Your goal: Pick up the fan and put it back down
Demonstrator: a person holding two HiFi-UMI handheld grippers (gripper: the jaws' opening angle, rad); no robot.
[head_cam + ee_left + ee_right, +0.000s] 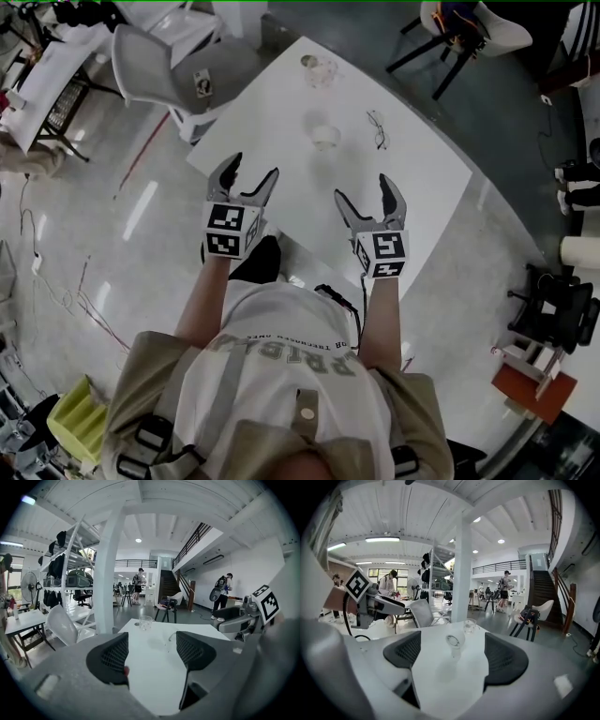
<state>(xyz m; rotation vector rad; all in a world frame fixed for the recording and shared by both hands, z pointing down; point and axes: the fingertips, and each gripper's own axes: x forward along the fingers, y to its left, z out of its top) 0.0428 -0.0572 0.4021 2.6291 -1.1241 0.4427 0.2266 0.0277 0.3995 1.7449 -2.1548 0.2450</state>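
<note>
Shirt (291,361) print, upside down, approx "PRIS"

The fan (325,138) is placed on the table (422,178), about midway along it. The glass (320,70) is set behind the fan, near the far corner. The spectacles (377,129) are laid just right of the fan. The left gripper (253,169) is held over the near edge, towards the left corner. The right gripper (363,187) is held over the table, before the fan. A chair (155,66) is located off the left edge.

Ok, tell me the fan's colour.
The fan is white; the right gripper view shows it best.
</note>
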